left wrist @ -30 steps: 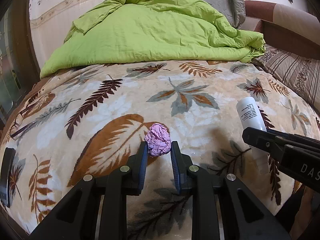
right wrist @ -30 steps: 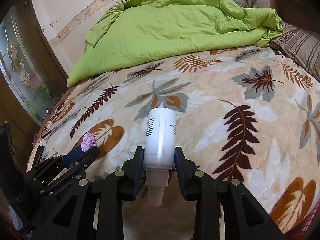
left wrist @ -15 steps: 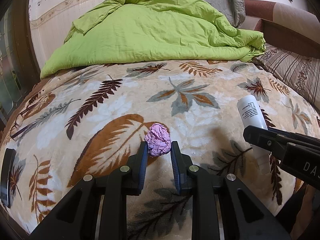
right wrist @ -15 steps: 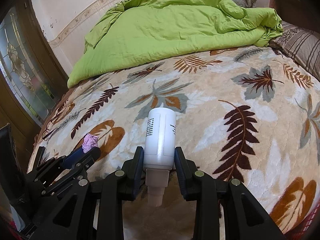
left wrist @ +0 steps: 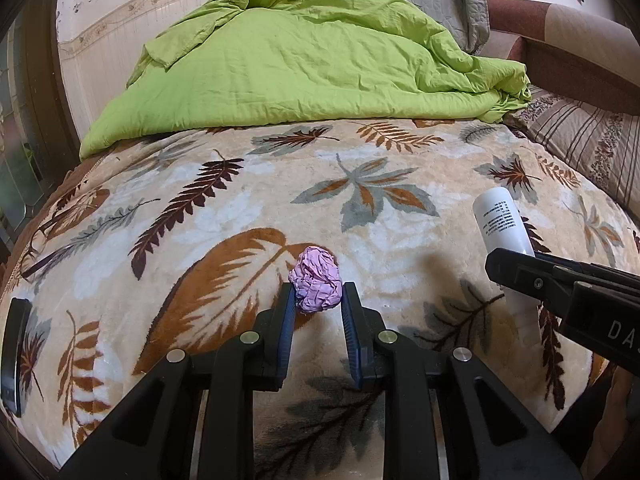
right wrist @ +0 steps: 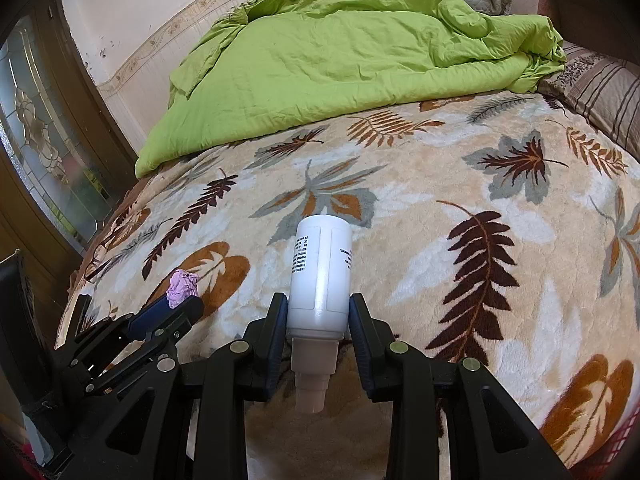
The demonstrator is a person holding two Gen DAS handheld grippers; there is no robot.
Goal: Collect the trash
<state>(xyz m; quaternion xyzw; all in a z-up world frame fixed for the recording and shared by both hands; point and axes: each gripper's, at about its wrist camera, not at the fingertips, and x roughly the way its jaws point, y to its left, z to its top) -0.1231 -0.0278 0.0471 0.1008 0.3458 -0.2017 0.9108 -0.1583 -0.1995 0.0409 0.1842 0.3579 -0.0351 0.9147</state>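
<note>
Left wrist view: the left hand-held gripper (left wrist: 316, 300) is clamped on a crumpled purple paper ball (left wrist: 316, 284) above the leaf-patterned bed blanket (left wrist: 240, 208). The right hand-held gripper (right wrist: 319, 312) grips a white bottle (right wrist: 320, 276), neck toward the camera.

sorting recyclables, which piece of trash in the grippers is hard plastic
The white bottle in the right gripper. The left gripper holds a crumpled purple wad, soft and creased, not rigid.
</note>
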